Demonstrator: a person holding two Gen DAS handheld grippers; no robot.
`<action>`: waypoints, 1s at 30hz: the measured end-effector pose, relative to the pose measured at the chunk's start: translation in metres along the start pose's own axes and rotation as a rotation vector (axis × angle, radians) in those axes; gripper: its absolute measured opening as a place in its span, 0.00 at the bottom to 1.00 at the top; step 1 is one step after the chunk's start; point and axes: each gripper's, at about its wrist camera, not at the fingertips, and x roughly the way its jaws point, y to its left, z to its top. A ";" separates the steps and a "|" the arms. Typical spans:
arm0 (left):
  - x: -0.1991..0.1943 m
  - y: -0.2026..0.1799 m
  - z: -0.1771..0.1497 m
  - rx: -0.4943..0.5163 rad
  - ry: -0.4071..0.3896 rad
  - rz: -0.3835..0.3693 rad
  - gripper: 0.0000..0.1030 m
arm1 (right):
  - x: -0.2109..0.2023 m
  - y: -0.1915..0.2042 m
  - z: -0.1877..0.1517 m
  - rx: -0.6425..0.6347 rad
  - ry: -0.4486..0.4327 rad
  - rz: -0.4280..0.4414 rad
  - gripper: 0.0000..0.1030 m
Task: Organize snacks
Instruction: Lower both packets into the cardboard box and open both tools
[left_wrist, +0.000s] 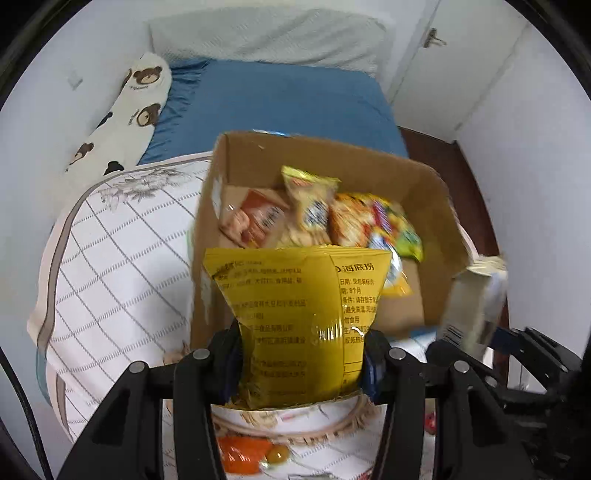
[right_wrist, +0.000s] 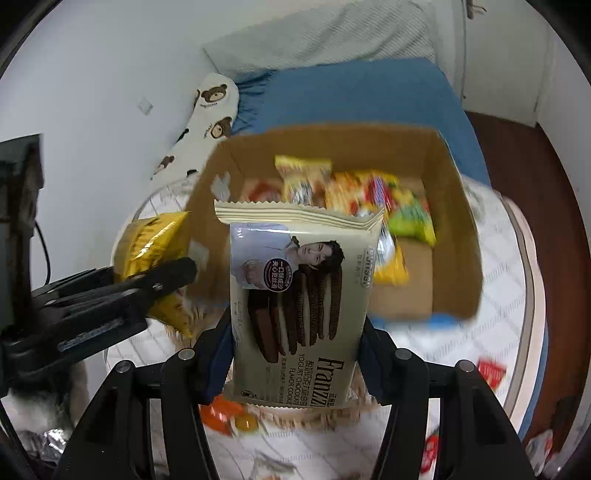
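both packs up in the air, just short of the cardboard box (left_wrist: 255, 155) on the bed. yellow snack bag (left_wrist: 295, 317) looks light, crinkly, slick foil, so grip low across the body, as now. left tongs (left_wrist: 301, 363) pinched on it. right tongs (right_wrist: 295, 350) clamped on the cookie pack (right_wrist: 299, 295); biscuits prob fragile, go easy w/ squeeze.
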 end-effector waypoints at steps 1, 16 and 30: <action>0.004 0.006 0.008 -0.009 0.018 -0.001 0.46 | 0.002 0.004 0.014 -0.005 0.000 -0.001 0.60; 0.117 0.031 0.052 -0.052 0.292 0.063 0.48 | 0.130 0.017 0.078 -0.010 0.251 -0.009 0.62; 0.102 0.024 0.038 -0.064 0.218 0.069 0.85 | 0.122 0.006 0.073 0.001 0.236 -0.087 0.87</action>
